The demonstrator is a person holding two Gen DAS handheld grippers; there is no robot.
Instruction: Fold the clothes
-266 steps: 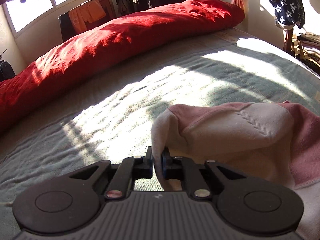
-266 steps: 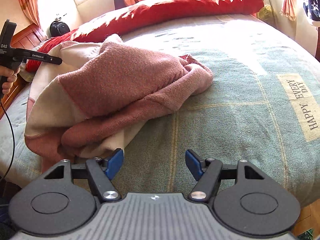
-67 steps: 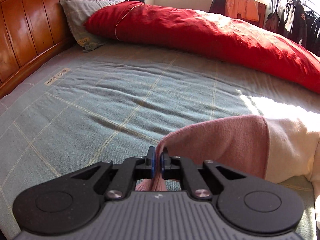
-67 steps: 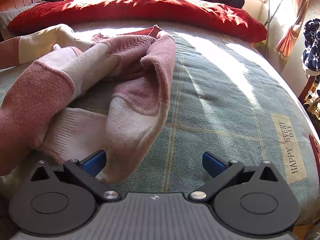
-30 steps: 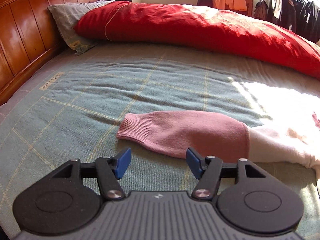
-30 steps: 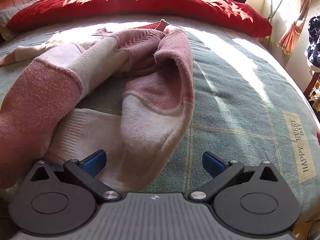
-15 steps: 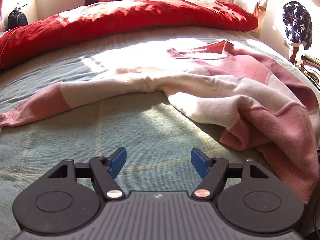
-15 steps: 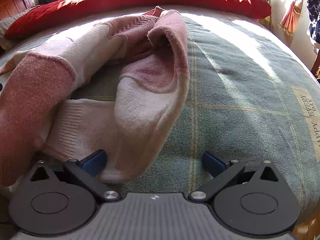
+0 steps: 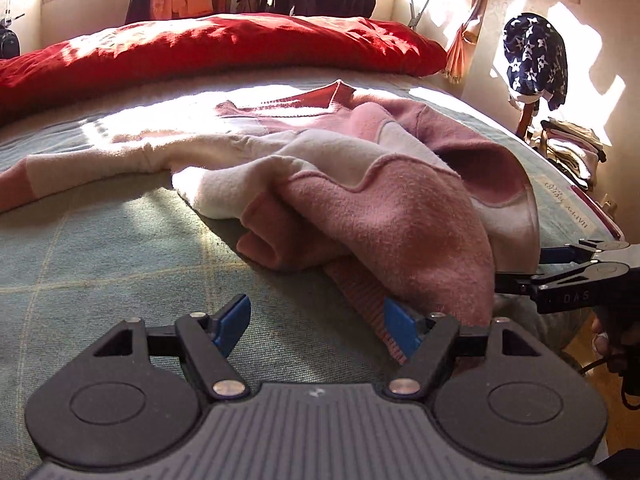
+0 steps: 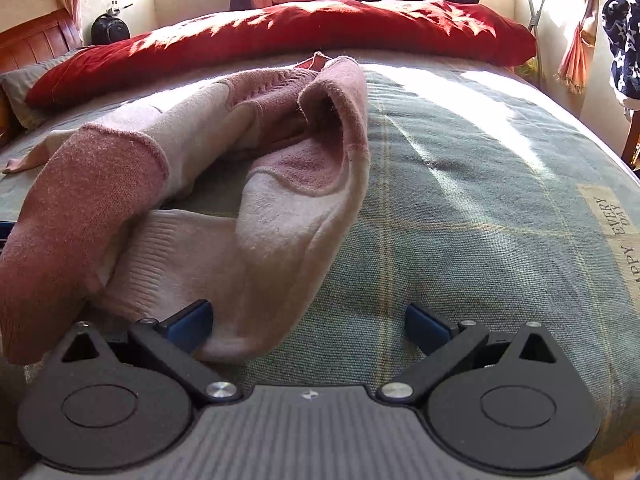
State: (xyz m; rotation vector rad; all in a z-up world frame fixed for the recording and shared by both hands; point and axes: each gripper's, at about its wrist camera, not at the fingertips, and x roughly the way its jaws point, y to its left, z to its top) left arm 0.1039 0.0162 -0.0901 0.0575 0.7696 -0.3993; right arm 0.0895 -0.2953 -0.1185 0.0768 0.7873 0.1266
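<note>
— Left wrist view: the bed (image 9: 100, 248) carries the pink-and-cream sweater (image 9: 380, 200) rumpled, collar toward twelve o'clock, one sleeve (image 9: 80, 168) trailing to nine.

— Long axis?

— Roughly six to twelve. I'd guess both tools flank the hem to spread it: left tool (image 9: 316, 322) spread wide, empty; right tool (image 10: 308, 322) likewise, hem brushing one finger.

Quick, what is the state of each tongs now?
Left tongs: open, holding nothing, at the sweater hem.
Right tongs: open, holding nothing.
</note>
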